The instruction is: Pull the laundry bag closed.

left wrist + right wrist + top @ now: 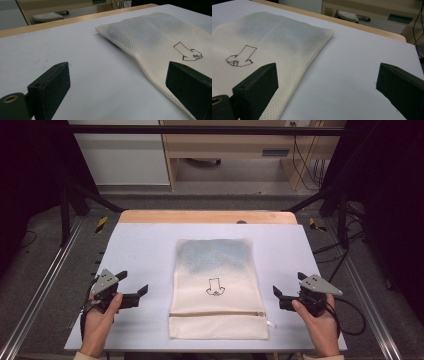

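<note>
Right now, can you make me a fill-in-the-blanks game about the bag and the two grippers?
1. The mesh bag lies flat on the ____ .
2. The bag's zipper is ____ .
3. The left gripper and the right gripper both have their jaws ____ .
4. The small drawing on the bag sits ____ the two grippers.

Missing words: table; closed; open; between
</note>
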